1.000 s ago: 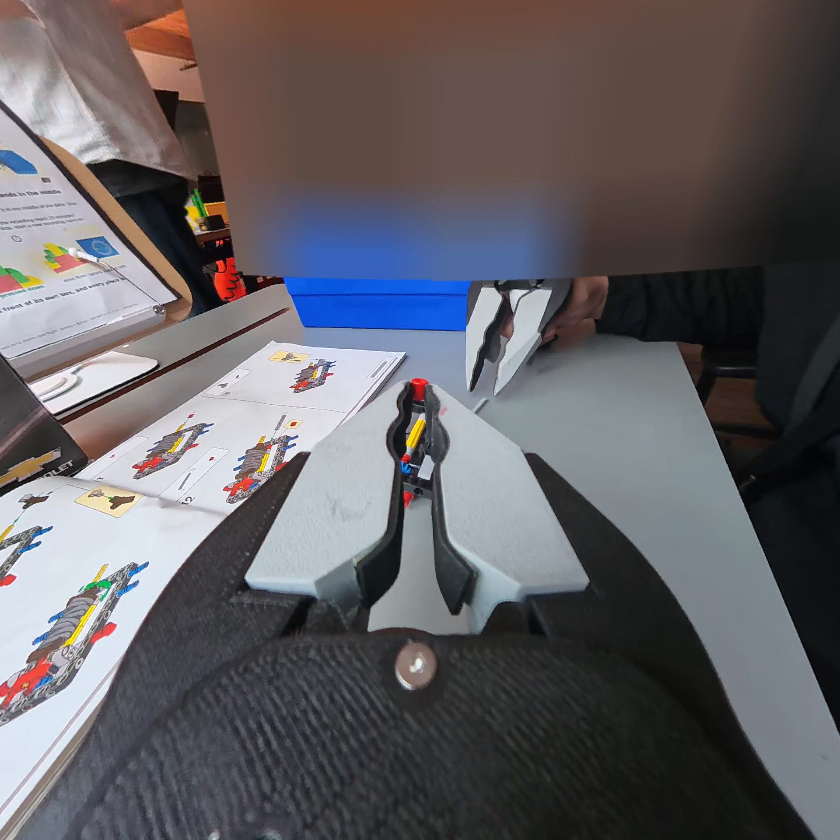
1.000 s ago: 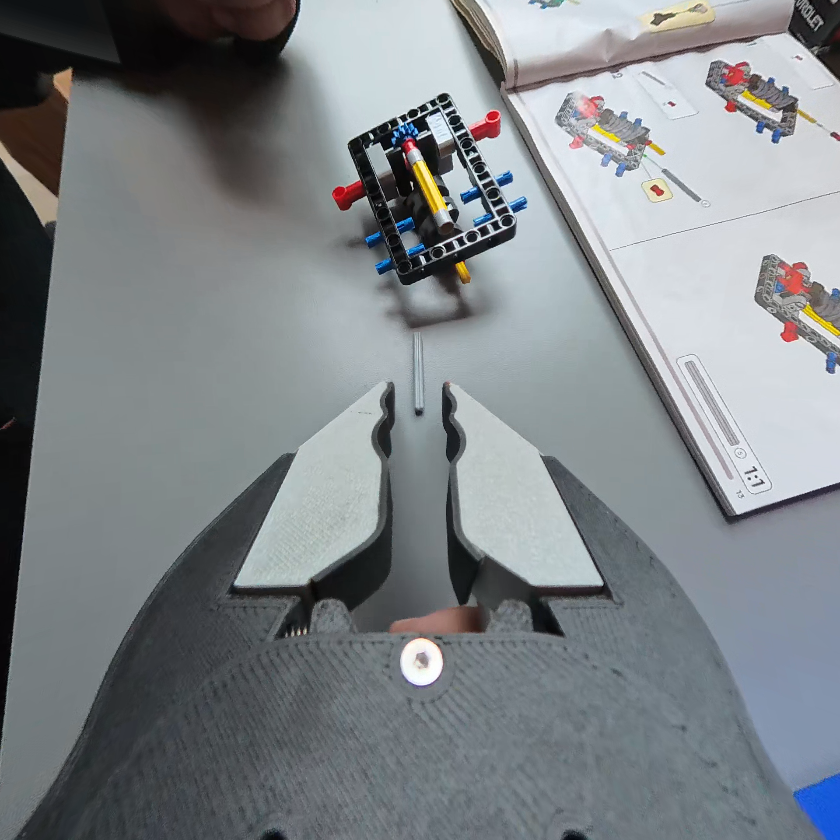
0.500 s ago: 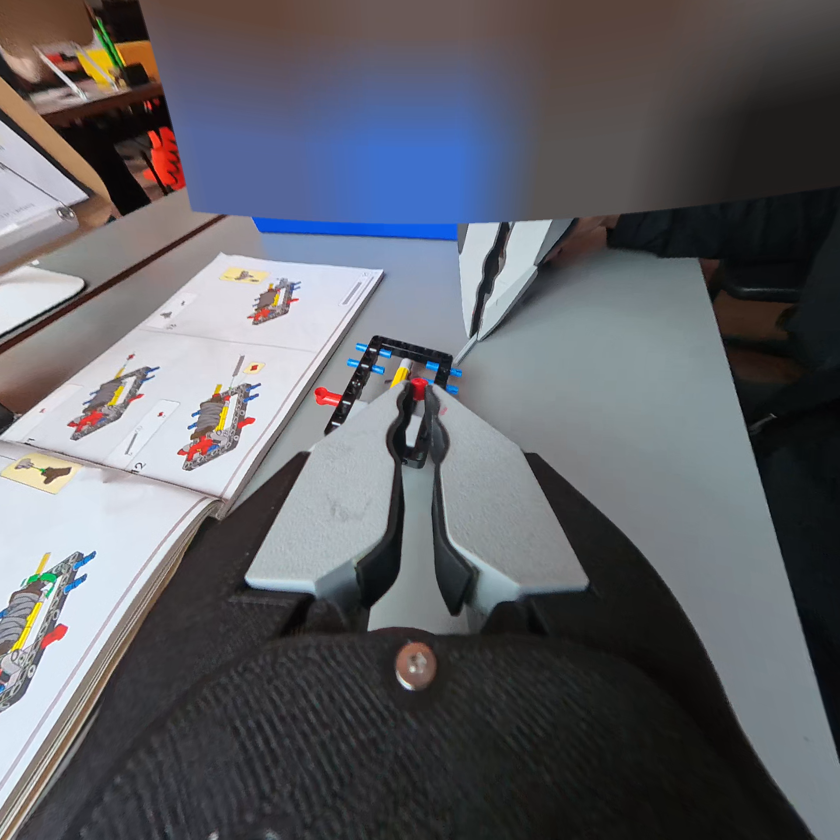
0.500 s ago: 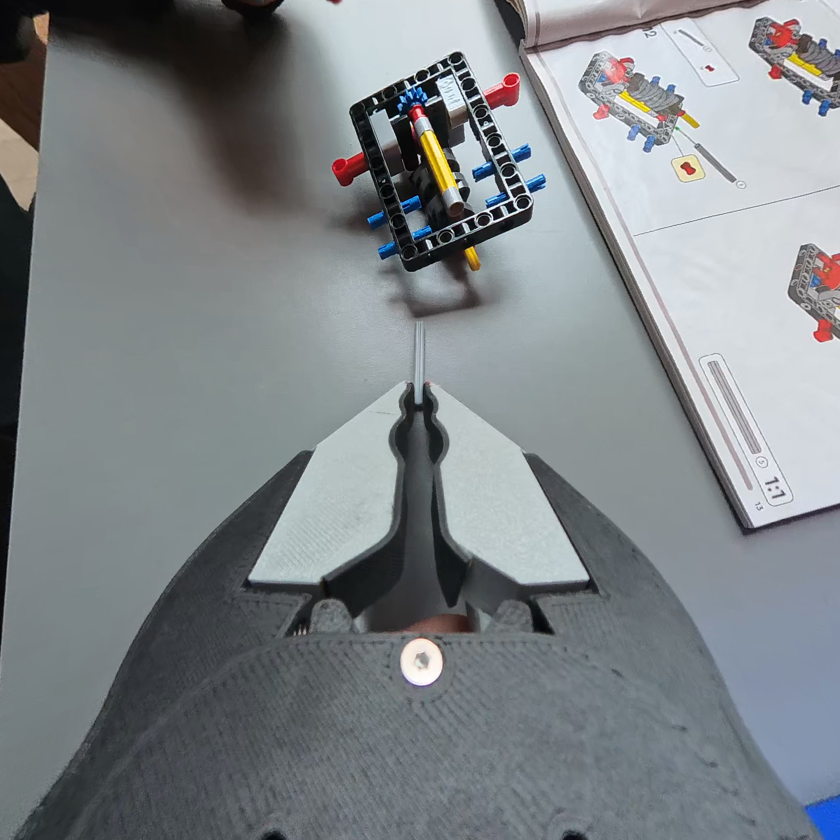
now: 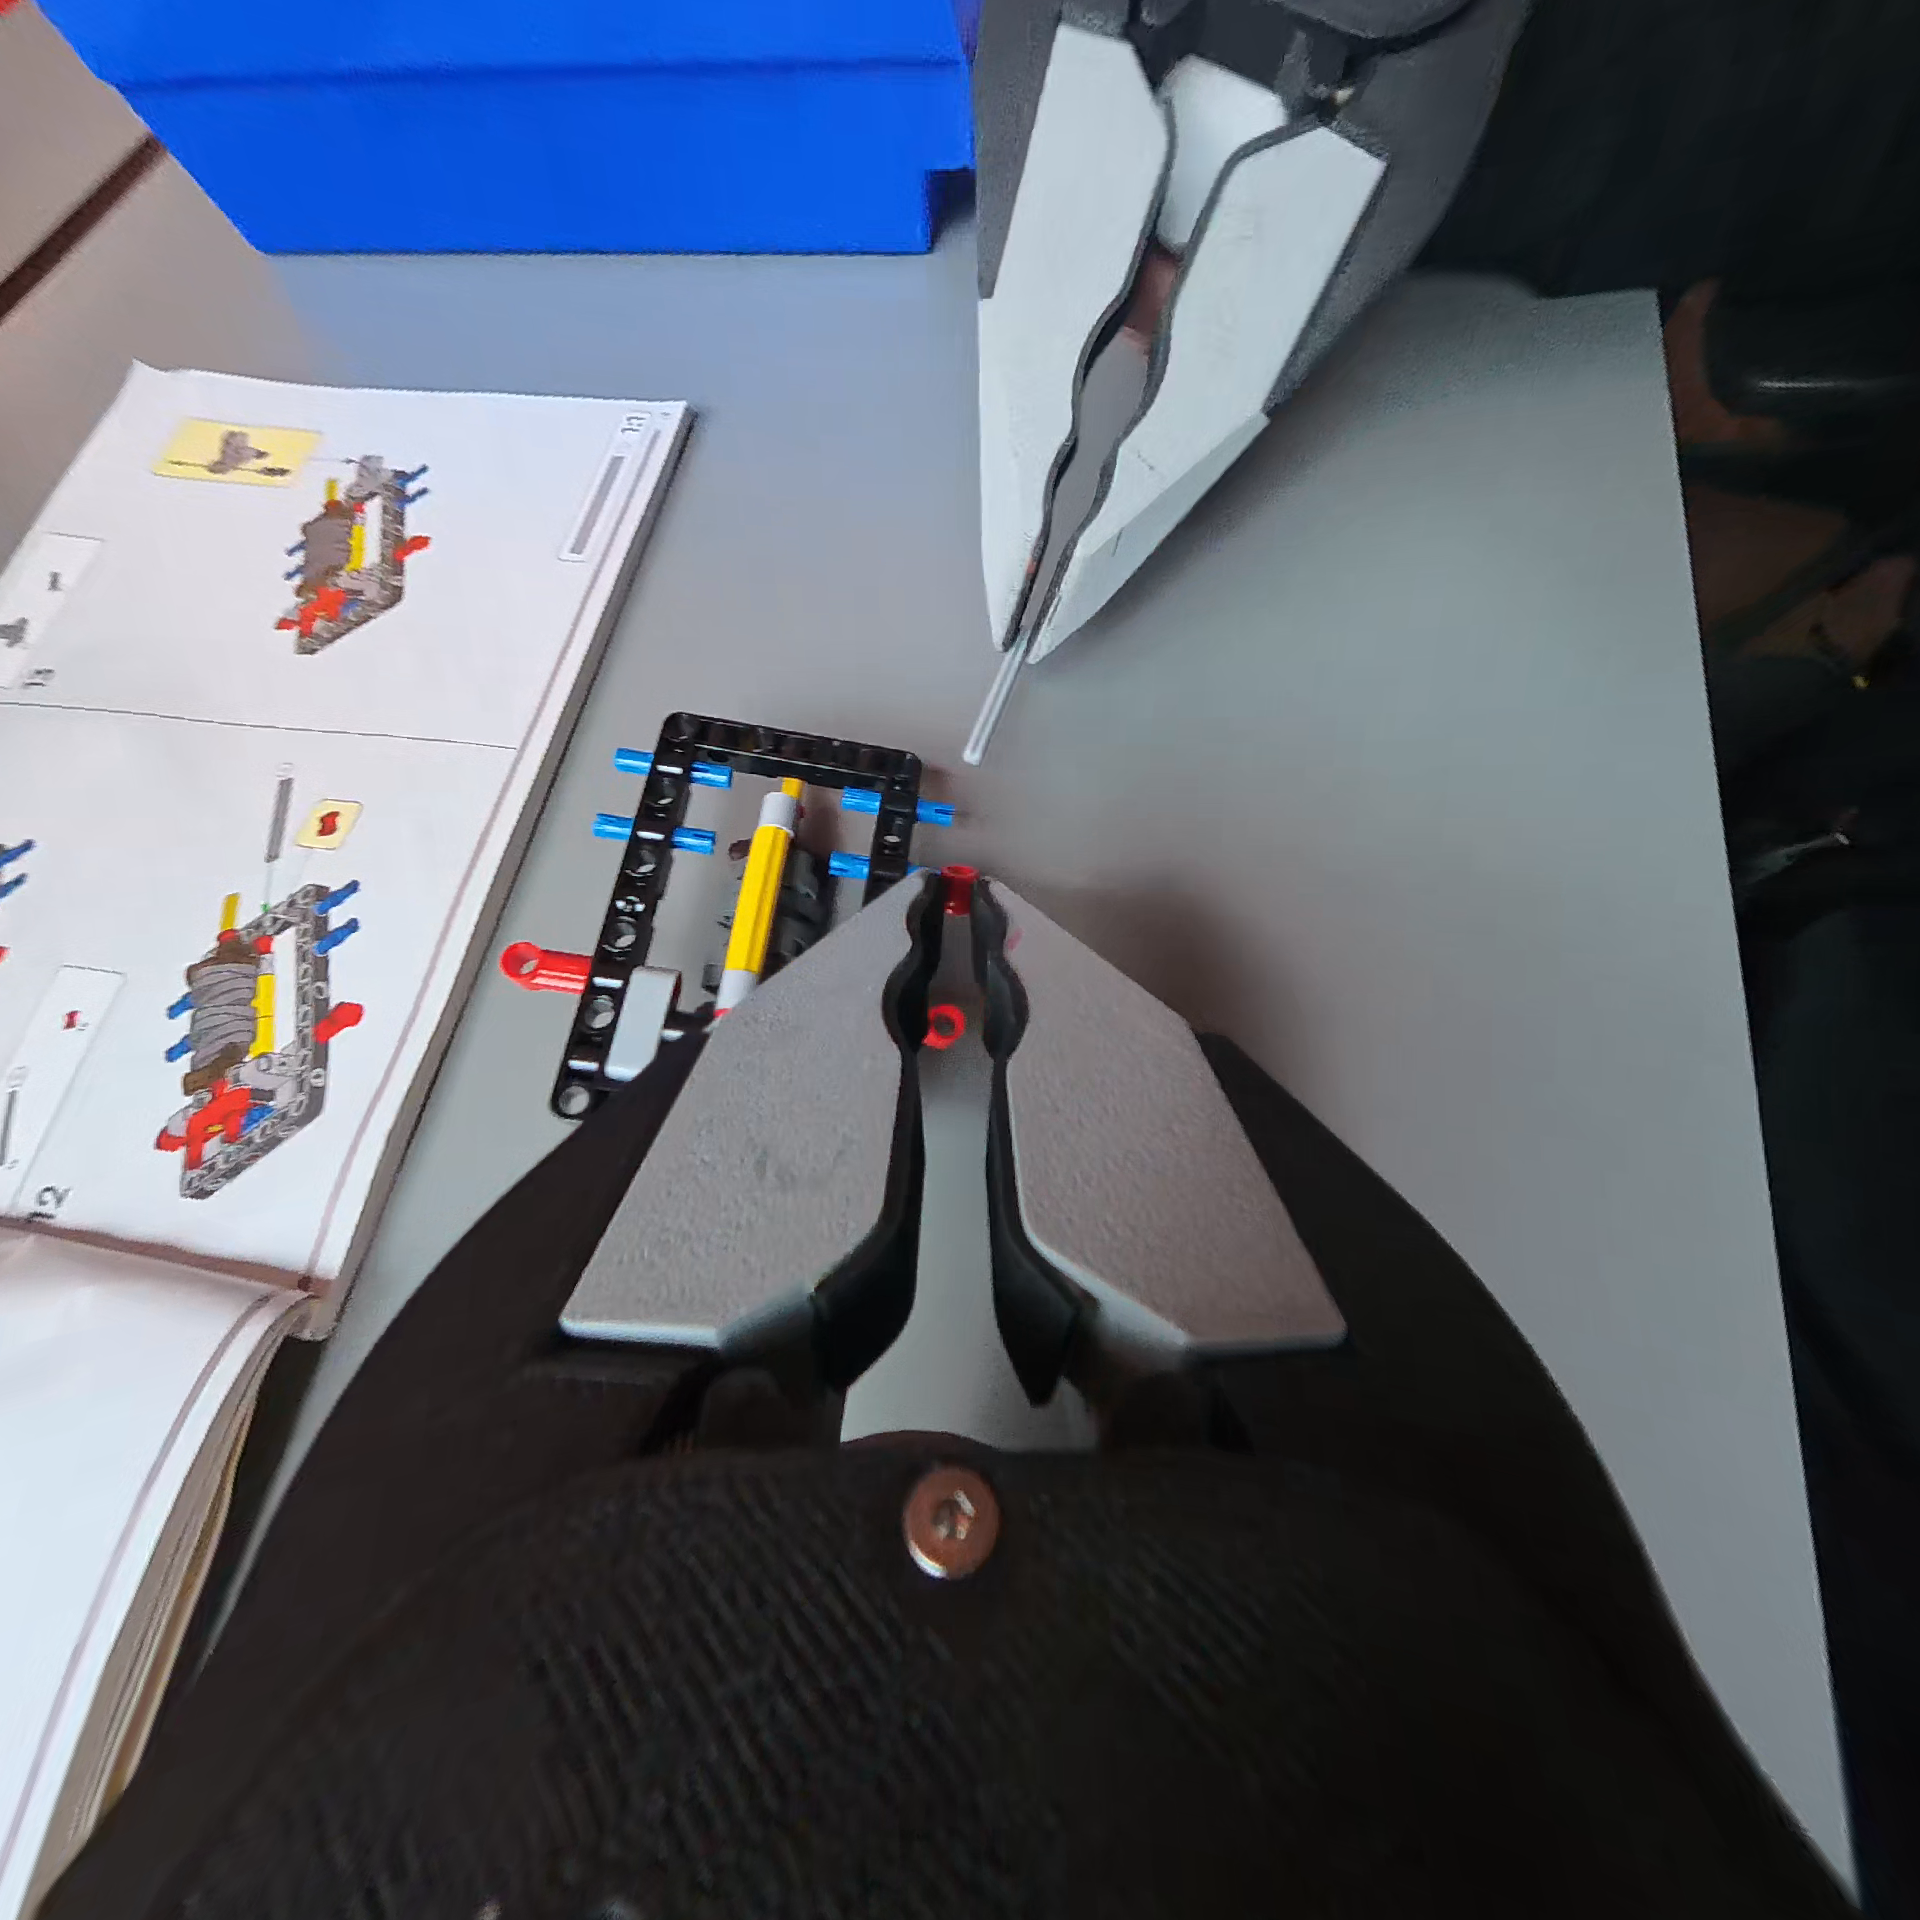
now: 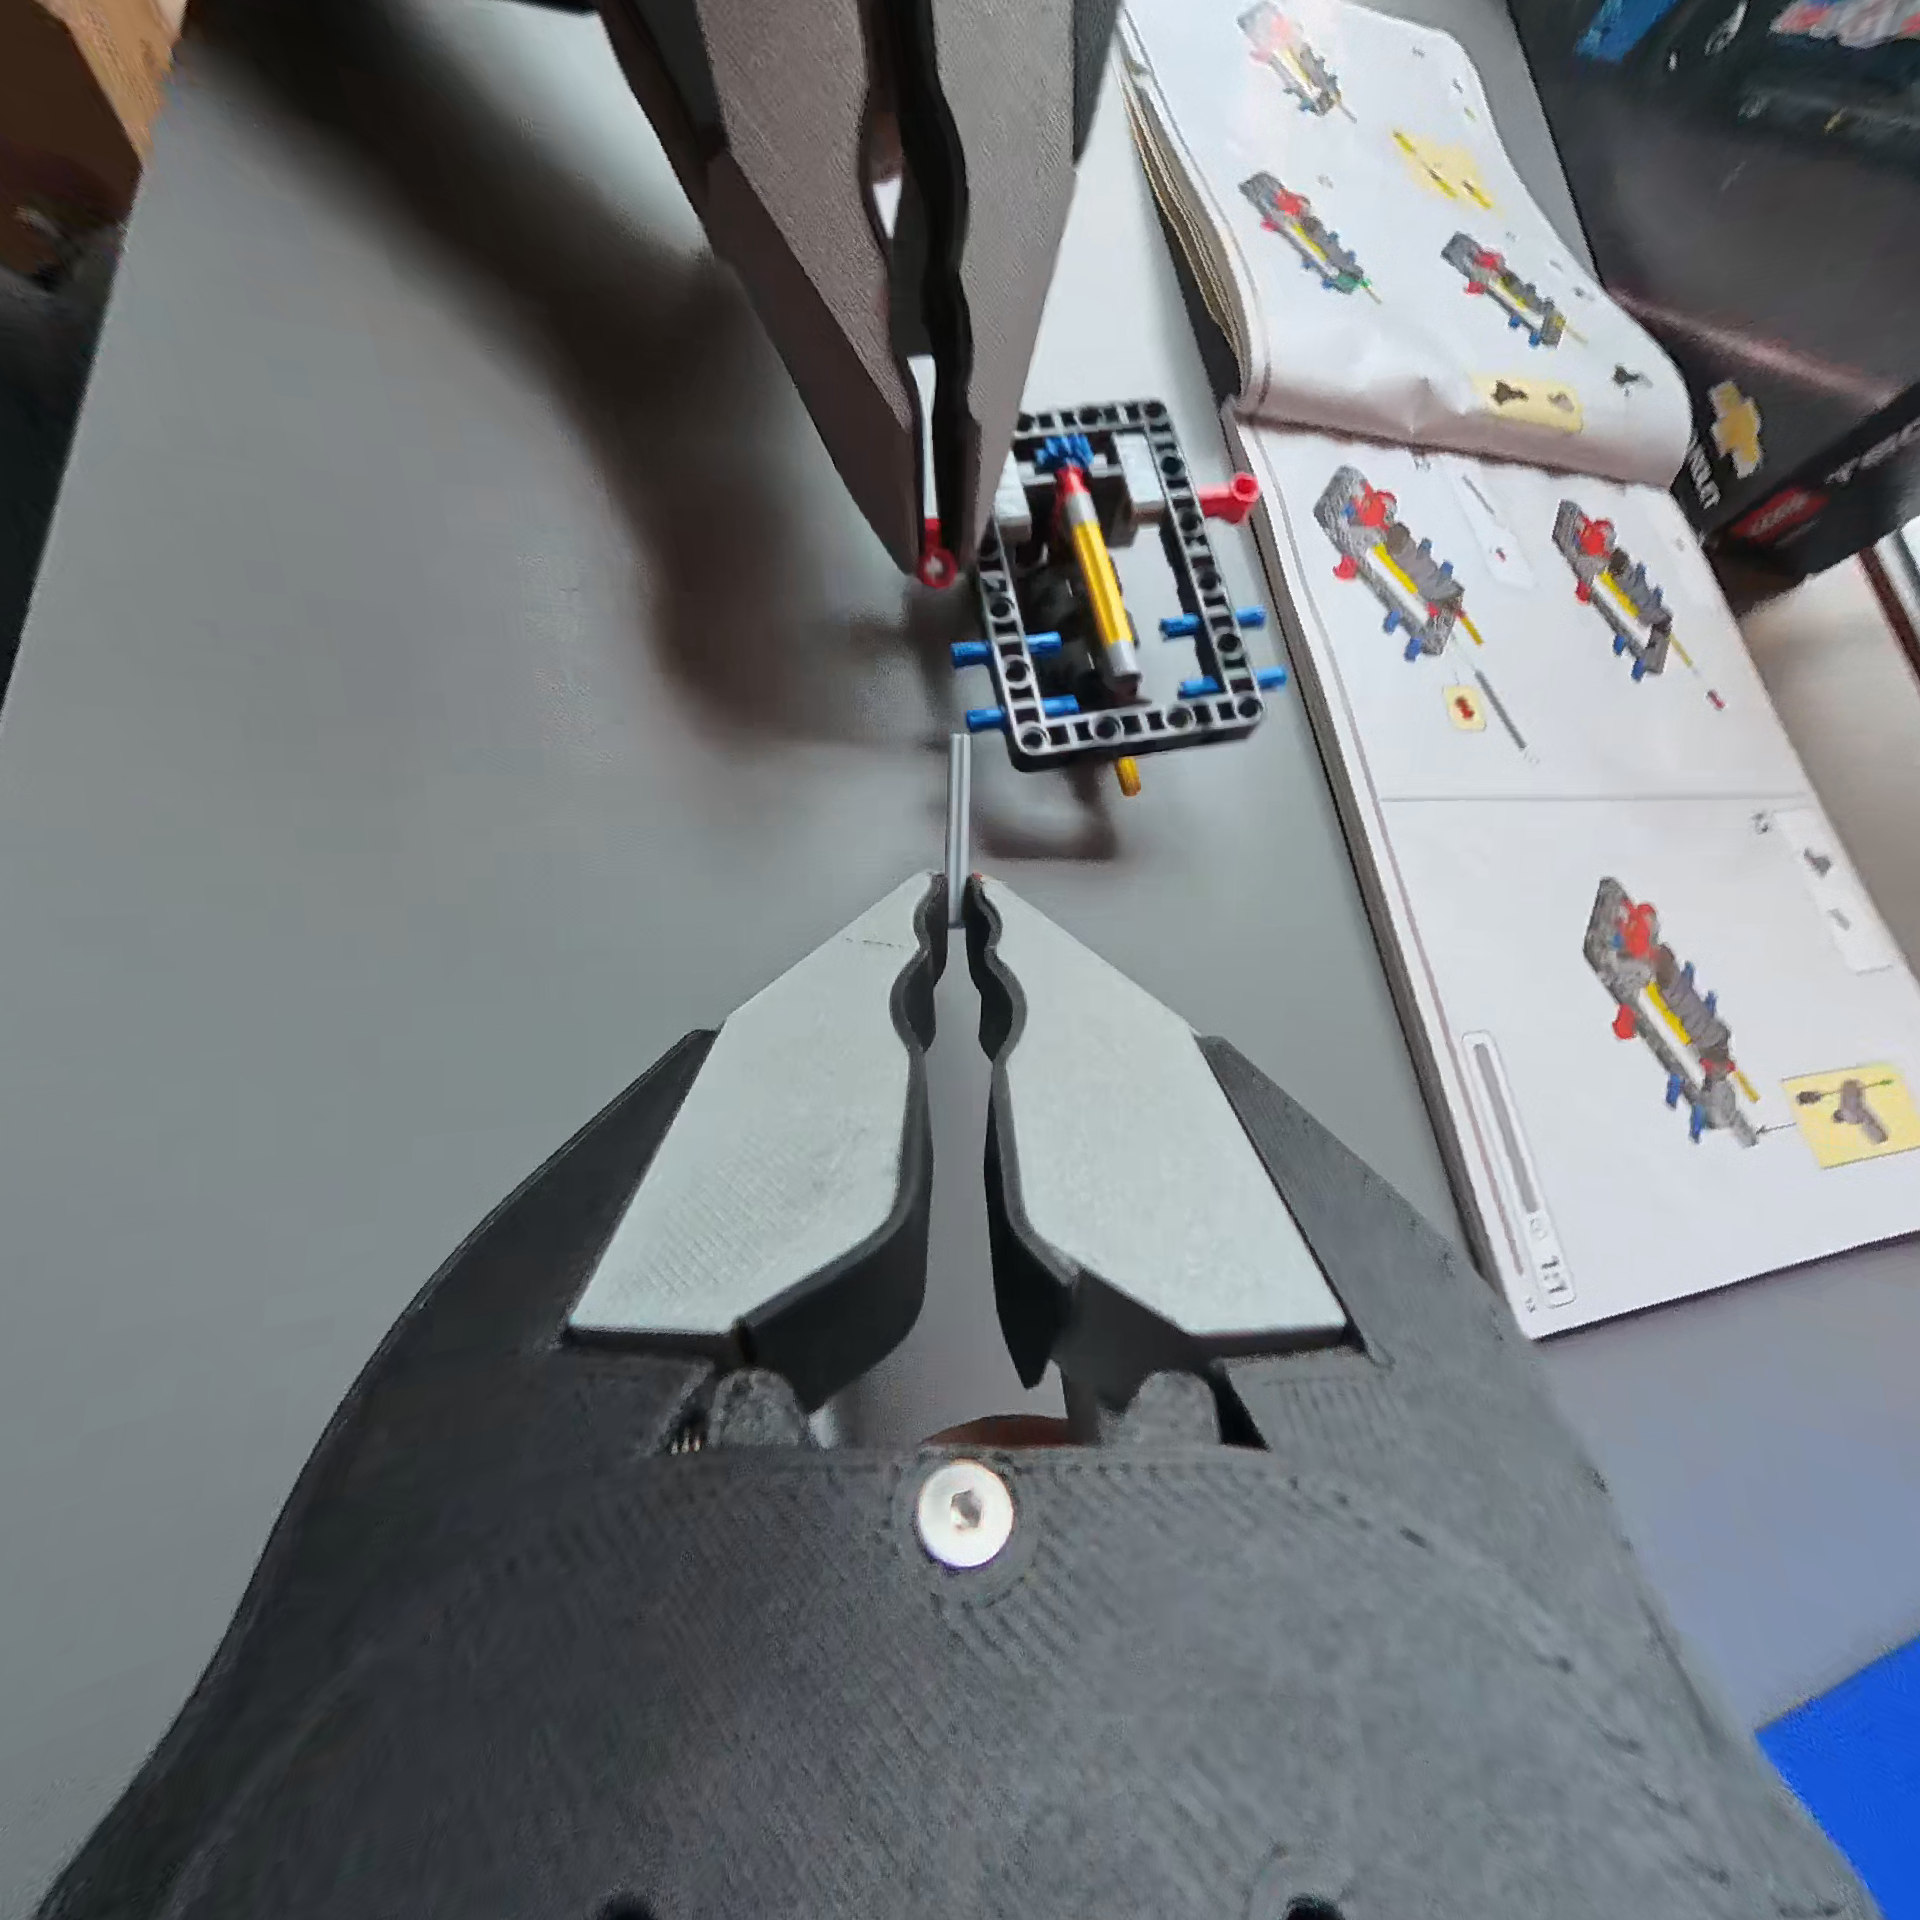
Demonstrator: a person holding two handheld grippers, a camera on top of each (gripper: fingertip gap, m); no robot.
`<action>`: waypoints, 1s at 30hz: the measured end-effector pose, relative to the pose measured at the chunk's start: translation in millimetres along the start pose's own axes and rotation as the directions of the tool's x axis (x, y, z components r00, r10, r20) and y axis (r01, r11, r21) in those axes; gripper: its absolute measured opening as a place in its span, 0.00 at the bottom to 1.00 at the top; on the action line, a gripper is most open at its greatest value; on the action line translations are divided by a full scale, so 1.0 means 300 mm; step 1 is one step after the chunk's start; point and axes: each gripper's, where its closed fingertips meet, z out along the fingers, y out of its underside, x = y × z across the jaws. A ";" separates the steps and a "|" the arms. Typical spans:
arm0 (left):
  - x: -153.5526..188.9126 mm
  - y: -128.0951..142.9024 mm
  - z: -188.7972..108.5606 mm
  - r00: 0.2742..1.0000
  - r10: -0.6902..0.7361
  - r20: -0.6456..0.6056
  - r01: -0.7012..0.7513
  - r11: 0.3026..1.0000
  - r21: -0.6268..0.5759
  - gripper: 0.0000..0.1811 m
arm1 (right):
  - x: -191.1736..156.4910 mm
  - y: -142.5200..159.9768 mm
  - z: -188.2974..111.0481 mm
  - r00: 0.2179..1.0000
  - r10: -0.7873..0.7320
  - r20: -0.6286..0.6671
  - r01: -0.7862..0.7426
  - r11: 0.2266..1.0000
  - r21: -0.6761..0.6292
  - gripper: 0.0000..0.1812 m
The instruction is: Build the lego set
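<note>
right claw (image 6: 958, 883) closed on axle (image 6: 957, 821) | lifted, probably | nearing frame (image 6: 1122, 582)

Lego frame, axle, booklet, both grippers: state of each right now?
Left gripper: shut on the red pin at the frame's side.
Right gripper: shut on the grey axle, which sticks out past the fingertips.
Black frame assembly: partly built, flat on the table, held by one red pin.
Instruction booklet: open, lying beside the frame.
Blue box: closed.
</note>
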 end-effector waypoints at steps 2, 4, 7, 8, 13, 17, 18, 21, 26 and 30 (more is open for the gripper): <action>0.011 0.002 0.007 1.000 -0.022 -0.011 0.022 1.000 -0.017 0.01 | -0.019 -0.032 -0.002 0.998 -0.058 -0.014 0.058 0.998 0.004 0.00; 0.029 0.006 0.010 0.999 -0.040 -0.023 0.039 0.998 -0.043 0.01 | -0.042 -0.047 0.002 0.994 -0.107 -0.013 0.107 0.994 -0.015 0.00; 0.062 0.015 0.003 0.999 -0.028 -0.017 0.026 0.996 -0.083 0.01 | -0.068 -0.029 0.016 0.982 -0.188 -0.023 0.185 0.979 -0.083 0.00; 0.074 0.020 0.002 1.000 -0.019 -0.018 0.017 0.996 -0.091 0.01 | -0.077 -0.022 0.020 0.979 -0.201 -0.021 0.198 0.976 -0.095 0.00; 0.088 0.057 0.008 0.999 -0.045 -0.010 0.043 0.992 -0.122 0.01 | -0.090 -0.028 0.027 0.985 -0.170 -0.003 0.169 0.983 -0.072 0.00; 0.090 0.062 0.008 0.998 -0.059 -0.010 0.057 0.990 -0.127 0.01 | -0.093 -0.040 0.026 0.985 -0.174 -0.009 0.173 0.982 -0.076 0.00; 0.092 0.065 0.009 0.998 -0.061 -0.011 0.059 0.989 -0.132 0.01 | -0.098 -0.040 0.029 0.984 -0.179 -0.008 0.178 0.981 -0.079 0.00; 0.098 0.073 0.015 0.998 -0.066 -0.017 0.063 0.987 -0.147 0.01 | -0.105 -0.031 0.038 0.980 -0.198 -0.013 0.196 0.975 -0.101 0.00; 0.101 0.076 0.016 0.997 -0.073 -0.021 0.069 0.986 -0.152 0.01 | -0.108 -0.045 0.039 0.978 -0.210 -0.016 0.207 0.973 -0.097 0.00; 0.100 0.082 0.018 0.997 -0.074 -0.019 0.070 0.986 -0.154 0.01 | -0.098 -0.039 0.043 0.980 -0.196 -0.025 0.193 0.977 -0.086 0.00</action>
